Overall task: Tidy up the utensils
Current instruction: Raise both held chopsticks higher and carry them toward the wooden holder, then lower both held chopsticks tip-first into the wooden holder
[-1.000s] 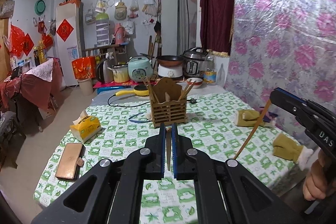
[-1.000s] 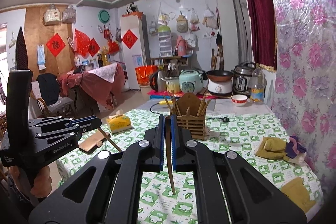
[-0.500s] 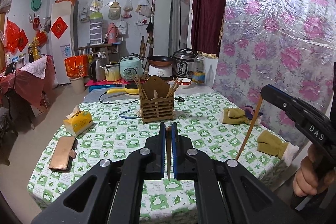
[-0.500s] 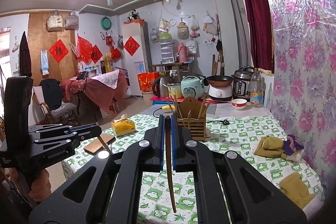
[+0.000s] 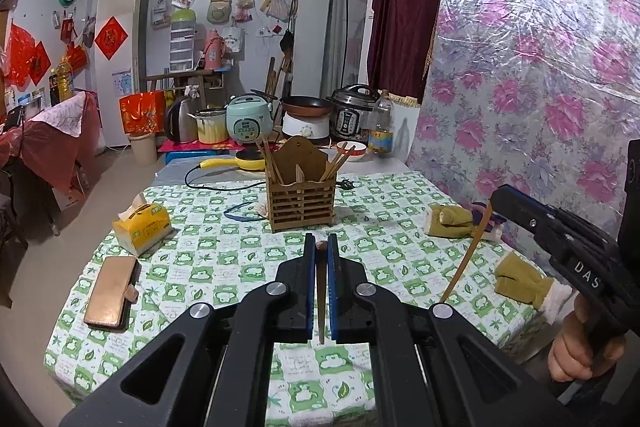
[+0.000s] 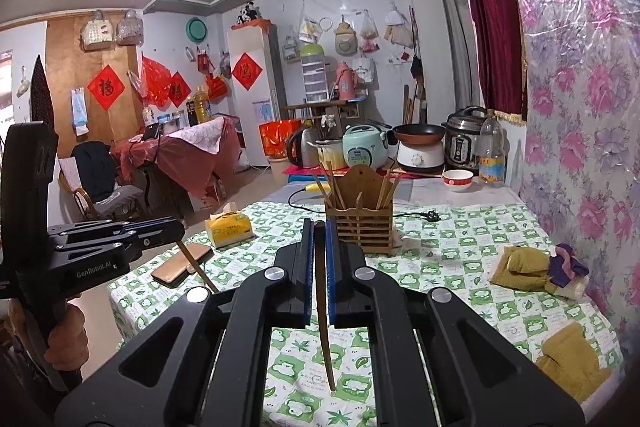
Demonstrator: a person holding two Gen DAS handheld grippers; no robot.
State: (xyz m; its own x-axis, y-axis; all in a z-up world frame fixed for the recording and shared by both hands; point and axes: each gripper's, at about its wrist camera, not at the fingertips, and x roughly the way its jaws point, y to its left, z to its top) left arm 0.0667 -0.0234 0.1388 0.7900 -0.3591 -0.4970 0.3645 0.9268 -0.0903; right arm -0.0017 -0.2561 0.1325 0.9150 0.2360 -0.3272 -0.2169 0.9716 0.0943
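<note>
A wooden utensil holder (image 5: 302,193) with several chopsticks in it stands at the middle of the green checked table (image 5: 224,259); it also shows in the right wrist view (image 6: 359,223). My left gripper (image 5: 318,241) is shut on a wooden chopstick (image 5: 321,303) and hangs above the table's near edge, well short of the holder. My right gripper (image 6: 319,225) is shut on another wooden chopstick (image 6: 323,311), also held above the near edge. Each gripper shows in the other's view, the right gripper (image 5: 496,205) and the left gripper (image 6: 176,227).
A yellow tissue box (image 5: 141,227) and a brown phone case (image 5: 112,291) lie on the table's left side. Yellow cloths (image 5: 452,221) and a mitten (image 5: 520,277) lie on the right. Cookers, a pan and a bottle (image 5: 380,131) stand behind the table.
Both grippers have drawn back from the holder and risen a little, so the table looks farther and smaller. Each still holds its chopstick.
</note>
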